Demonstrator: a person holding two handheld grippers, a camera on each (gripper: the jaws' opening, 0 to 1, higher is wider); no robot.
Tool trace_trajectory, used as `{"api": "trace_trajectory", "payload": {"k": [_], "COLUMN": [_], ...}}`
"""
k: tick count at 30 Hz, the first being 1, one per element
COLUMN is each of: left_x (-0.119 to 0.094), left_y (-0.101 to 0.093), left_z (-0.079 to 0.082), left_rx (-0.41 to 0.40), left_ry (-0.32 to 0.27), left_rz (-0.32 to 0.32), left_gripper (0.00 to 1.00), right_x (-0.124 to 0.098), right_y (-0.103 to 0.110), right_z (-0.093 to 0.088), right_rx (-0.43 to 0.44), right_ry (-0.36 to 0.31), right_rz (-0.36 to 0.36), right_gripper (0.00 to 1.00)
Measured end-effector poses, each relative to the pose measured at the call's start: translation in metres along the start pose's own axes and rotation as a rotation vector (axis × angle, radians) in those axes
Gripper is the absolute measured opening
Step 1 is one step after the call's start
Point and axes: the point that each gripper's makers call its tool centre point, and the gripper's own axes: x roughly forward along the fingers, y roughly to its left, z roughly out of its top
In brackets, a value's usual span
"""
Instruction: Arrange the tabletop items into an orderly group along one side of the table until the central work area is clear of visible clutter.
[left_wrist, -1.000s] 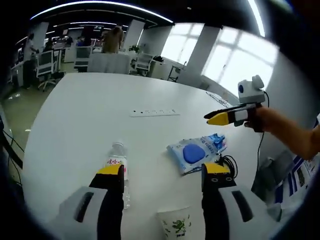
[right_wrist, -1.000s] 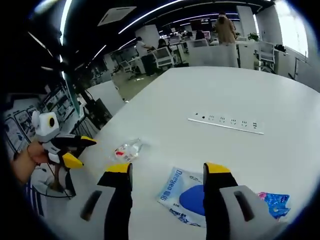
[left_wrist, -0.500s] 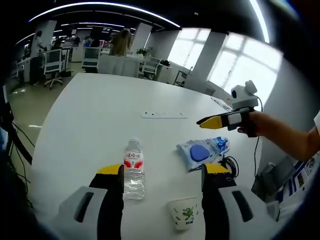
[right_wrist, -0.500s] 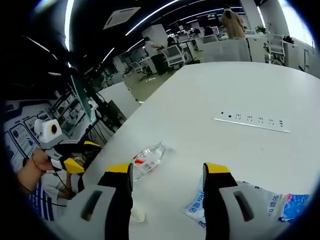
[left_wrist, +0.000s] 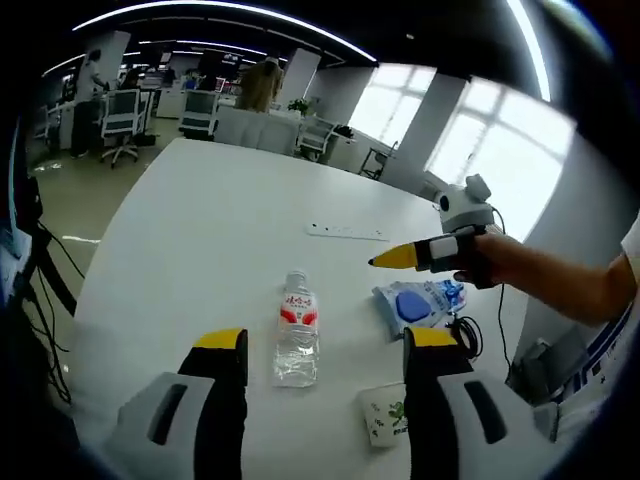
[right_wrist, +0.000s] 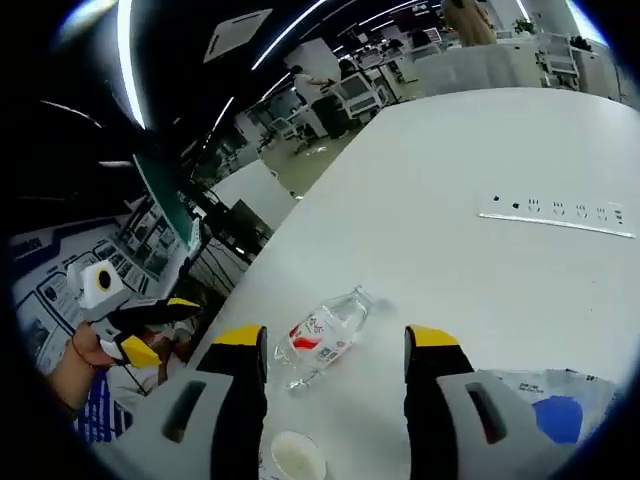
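Observation:
A clear water bottle (left_wrist: 297, 329) with a red label lies on its side on the white table (left_wrist: 200, 230), between and beyond my left gripper's (left_wrist: 322, 345) open jaws. A white paper cup (left_wrist: 384, 414) with a green print stands near the right jaw. A blue-and-white plastic packet (left_wrist: 415, 303) lies further right. My right gripper (left_wrist: 392, 259) hovers above that packet, held by a hand. In the right gripper view the bottle (right_wrist: 327, 332) lies just beyond my right gripper's (right_wrist: 330, 343) open jaws, the cup (right_wrist: 292, 456) stands below between them, and the packet (right_wrist: 545, 400) is at right. My left gripper (right_wrist: 150, 330) shows at far left.
A white power strip (left_wrist: 348, 232) (right_wrist: 560, 214) lies flat further across the table. A black cable (left_wrist: 462, 330) coils by the packet near the table's edge. Office chairs (left_wrist: 118, 120), desks and people stand beyond the table's far end.
Both views have shifted with the hands. The bottle now sits more central between the left jaws, and the right gripper has swung left, bringing the bottle and cup between its jaws. Nothing grasped.

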Motion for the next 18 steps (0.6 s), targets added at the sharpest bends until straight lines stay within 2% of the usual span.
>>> {"api": "trace_trajectory", "payload": {"k": [5, 15, 17, 18], "left_x": [0.0, 0.007, 0.008, 0.009], "left_y": [0.009, 0.015, 0.016, 0.016], "left_z": [0.0, -0.003, -0.004, -0.004], "left_rx": [-0.009, -0.023, -0.03, -0.032], "left_ry": [-0.007, -0.012, -0.015, -0.017], "left_rz": [0.004, -0.02, -0.024, -0.027], "left_gripper": [0.63, 0.64, 0.64, 0.64], "right_x": [0.02, 0.047, 0.053, 0.058], "right_y": [-0.001, -0.01, -0.01, -0.01], "right_z": [-0.003, -0.01, -0.011, -0.012], "right_rx": [0.069, 0.172, 0.204, 0.247], "right_ry": [0.011, 0.025, 0.022, 0.021], "right_rz": [0.04, 0.064, 0.076, 0.084], "right_gripper": [0.54, 0.52, 0.51, 0.51]}}
